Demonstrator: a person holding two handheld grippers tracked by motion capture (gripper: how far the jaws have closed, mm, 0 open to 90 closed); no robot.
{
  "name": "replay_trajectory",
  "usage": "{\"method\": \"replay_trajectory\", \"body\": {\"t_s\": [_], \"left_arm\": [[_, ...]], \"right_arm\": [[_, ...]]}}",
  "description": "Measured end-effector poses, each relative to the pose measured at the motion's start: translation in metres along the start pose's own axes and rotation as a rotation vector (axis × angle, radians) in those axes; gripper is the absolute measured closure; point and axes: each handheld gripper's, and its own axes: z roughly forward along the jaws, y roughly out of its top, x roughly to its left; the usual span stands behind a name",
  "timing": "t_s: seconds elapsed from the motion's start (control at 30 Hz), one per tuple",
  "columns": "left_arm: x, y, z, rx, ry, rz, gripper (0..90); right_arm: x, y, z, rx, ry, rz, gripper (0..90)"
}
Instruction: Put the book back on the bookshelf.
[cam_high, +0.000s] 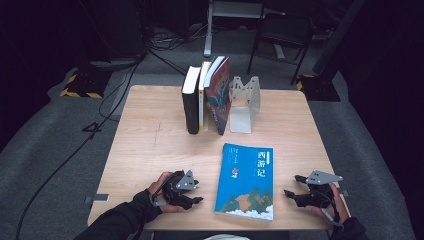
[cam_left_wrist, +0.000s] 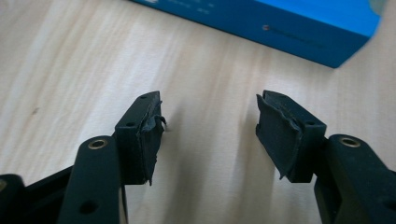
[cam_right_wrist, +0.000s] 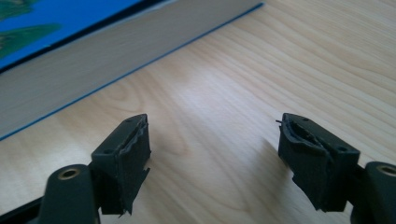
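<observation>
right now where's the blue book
In the high view the blue book lies flat on the table's near edge, between the left tool and right tool, in front of the upright books.

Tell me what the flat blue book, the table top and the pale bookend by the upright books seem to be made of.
Flat blue book: paper pages in a fairly smooth printed softcover, judging by the pale page block seen edge-on in the right gripper view.
Light wooden table top: pale wood or wood-look laminate; grain lines show, matte finish.
Pale folded bookend: probably thin painted sheet metal, bent at a right angle with cut-outs.
</observation>
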Motion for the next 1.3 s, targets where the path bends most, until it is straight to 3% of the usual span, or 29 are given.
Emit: {"method": "replay_trajectory", "body": {"t_s": [0.13, 0.4, 0.73, 1.07, 1.3], "left_arm": [[-0.008, 0.000, 0.001, -0.007, -0.033, 0.003, 38.4], [-0.017, 0.001, 0.007, -0.023, -0.062, 0.007, 30.7], [-0.027, 0.010, 0.018, -0.031, -0.063, 0.015, 20.3], [-0.034, 0.024, 0.031, -0.044, -0.064, 0.019, 19.4], [-0.031, 0.025, 0.032, -0.038, -0.069, 0.020, 16.5]], "right_arm": [[0.013, 0.006, 0.003, 0.012, 0.052, -0.063, 26.1], [0.030, 0.013, 0.004, 0.020, 0.123, -0.118, 26.9], [0.043, 0.018, 0.008, 0.042, 0.140, -0.176, 26.6], [0.044, 0.019, 0.007, 0.038, 0.132, -0.180, 26.6], [0.045, 0.021, 0.005, 0.034, 0.124, -0.183, 26.6]]}}
